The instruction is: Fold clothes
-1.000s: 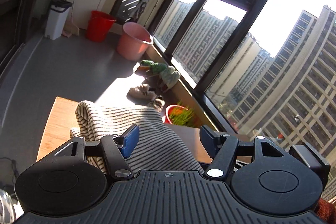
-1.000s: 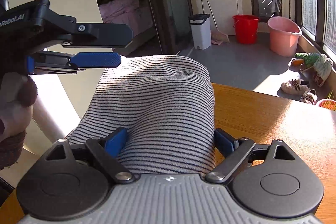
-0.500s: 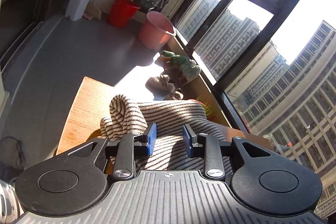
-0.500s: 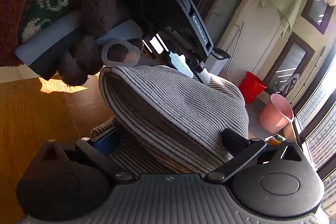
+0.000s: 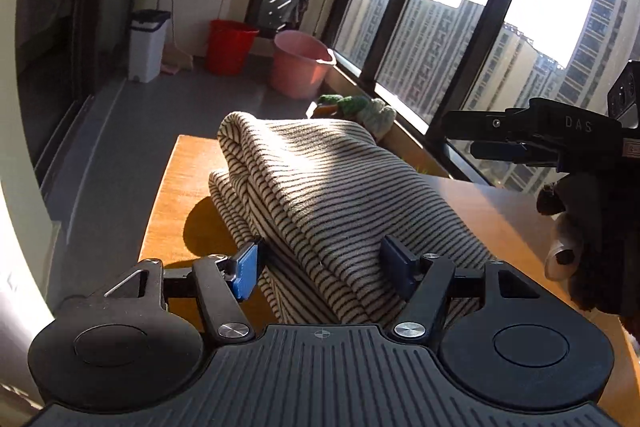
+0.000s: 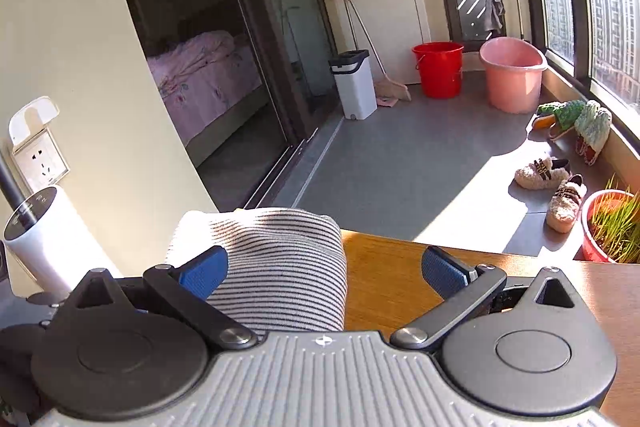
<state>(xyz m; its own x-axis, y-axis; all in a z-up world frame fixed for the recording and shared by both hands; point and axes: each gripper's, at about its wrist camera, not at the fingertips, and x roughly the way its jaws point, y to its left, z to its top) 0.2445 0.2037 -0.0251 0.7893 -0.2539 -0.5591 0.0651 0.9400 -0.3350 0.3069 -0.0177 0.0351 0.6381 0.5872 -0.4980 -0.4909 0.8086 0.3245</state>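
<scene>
Striped garment (image 5: pixel 332 195) bunched in thick folds on the wooden table (image 5: pixel 180 183), near its far left corner. Left gripper (image 5: pixel 324 263) spread wide around the near folds without pinching; right gripper (image 6: pixel 324 275) likewise wide open, holding nothing. Likely trouble: layers sliding apart, or cloth slipping over the close edge.

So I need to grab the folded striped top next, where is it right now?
The striped top lies folded on the wooden table, between the left gripper's open fingers. In the right wrist view it sits by the table's left edge, at the right gripper's left finger.
</scene>
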